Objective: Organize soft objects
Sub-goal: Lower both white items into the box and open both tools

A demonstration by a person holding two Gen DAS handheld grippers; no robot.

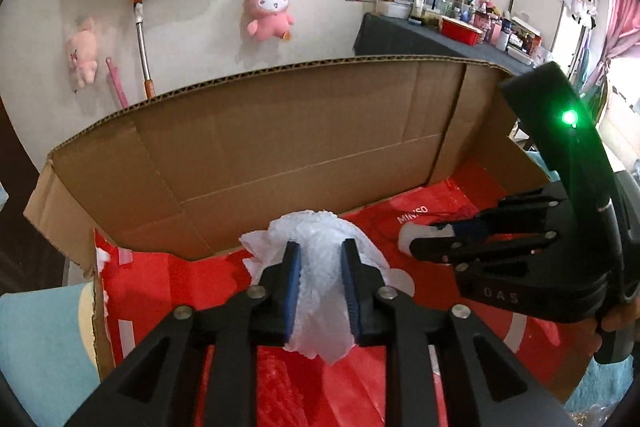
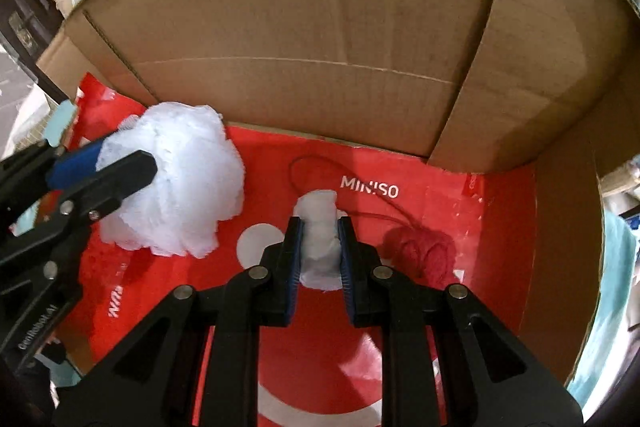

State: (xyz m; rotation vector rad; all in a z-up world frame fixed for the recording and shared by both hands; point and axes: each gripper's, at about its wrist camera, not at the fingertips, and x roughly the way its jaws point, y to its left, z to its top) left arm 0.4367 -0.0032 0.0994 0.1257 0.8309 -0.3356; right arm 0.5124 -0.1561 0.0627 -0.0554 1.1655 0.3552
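Note:
A white mesh bath pouf point(image 1: 320, 267) hangs just above the floor of an open cardboard box point(image 1: 280, 131), and my left gripper point(image 1: 322, 291) is shut on it, blue pads pressing both sides. From the right wrist view the same pouf point(image 2: 180, 187) bulges past the left gripper point(image 2: 116, 159). My right gripper point(image 2: 320, 251) is shut on a small white soft wad point(image 2: 318, 227), low over the red Miniso bag point(image 2: 400, 195) that lines the box floor. In the left wrist view the right gripper point(image 1: 424, 243) points left, the wad point(image 1: 406, 239) showing at its tips.
A red fluffy ball point(image 2: 424, 251) with a thin cord lies on the bag, right of my right gripper. Box walls point(image 2: 320, 47) rise behind and on the right. Pale blue cloth point(image 1: 36, 339) lies outside the box. Pink plush toys point(image 1: 268, 13) hang on the wall; a cluttered table point(image 1: 440, 31) stands behind.

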